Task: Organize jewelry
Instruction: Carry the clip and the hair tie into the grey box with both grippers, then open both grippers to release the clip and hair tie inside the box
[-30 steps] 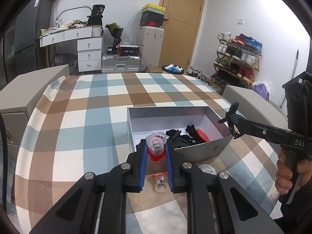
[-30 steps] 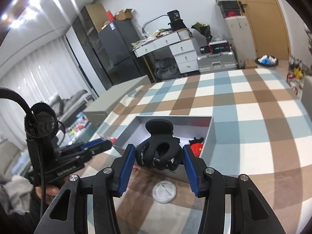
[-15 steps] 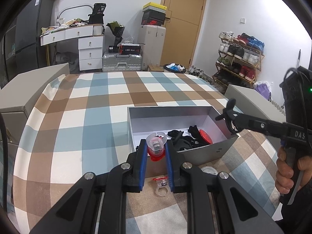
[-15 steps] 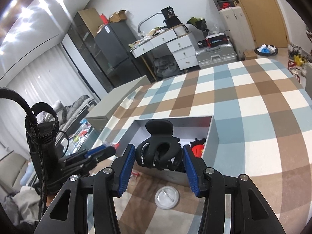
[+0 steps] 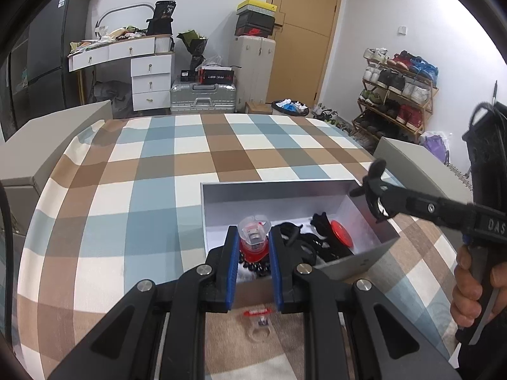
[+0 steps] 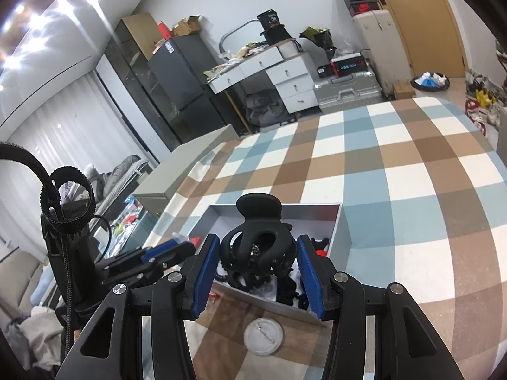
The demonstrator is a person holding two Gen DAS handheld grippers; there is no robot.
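Now right gripper (image 6: 258, 267) clamps black claw clip (image 6: 258, 247) above box (image 6: 343, 231).

- Behind the checked counter (image 5: 177, 171) we see a white desk (image 5: 139, 63) with drawers, cluttered on top.
- A silver suitcase (image 5: 202, 96) lies beside it, below a wooden door (image 5: 304, 31).
- A shoe rack (image 5: 399, 95) lines the right wall.
- A dark fridge (image 6: 177, 85) stands left.
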